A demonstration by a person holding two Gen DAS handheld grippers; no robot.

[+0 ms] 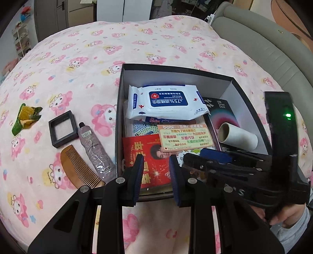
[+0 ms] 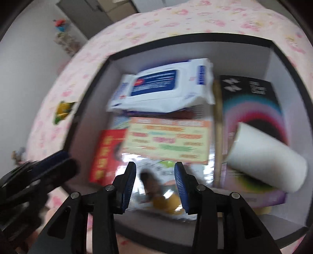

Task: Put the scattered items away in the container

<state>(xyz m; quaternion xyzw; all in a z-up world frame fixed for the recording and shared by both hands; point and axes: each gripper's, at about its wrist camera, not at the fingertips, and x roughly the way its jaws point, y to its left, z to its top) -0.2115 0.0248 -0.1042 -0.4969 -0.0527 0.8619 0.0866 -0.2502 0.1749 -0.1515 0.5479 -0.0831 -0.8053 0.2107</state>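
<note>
A dark-rimmed box (image 1: pixel 118 109) with white inner walls sits on the pink bedspread. Inside lie a white wipes pack (image 1: pixel 164 101), a red booklet (image 1: pixel 144 156), an orange card (image 1: pixel 183 136), a black carton (image 1: pixel 221 113) and a white roll (image 1: pixel 237 137). Left of the box lie a grey tube (image 1: pixel 93 148), a wooden comb (image 1: pixel 78 168), a black square case (image 1: pixel 63 128) and a green-yellow wrapper (image 1: pixel 24 117). My left gripper (image 1: pixel 156 166) is open over the box's near edge. My right gripper (image 2: pixel 155 170) is open and empty above the box (image 2: pixel 185 36), in a blurred view.
A grey padded headboard (image 1: pixel 264 52) curves along the right of the bed. The right gripper's body (image 1: pixel 234 168) and a hand (image 1: pixel 285 216) crowd the box's near right corner. Cupboards (image 1: pixel 54 17) and shelves stand beyond the bed.
</note>
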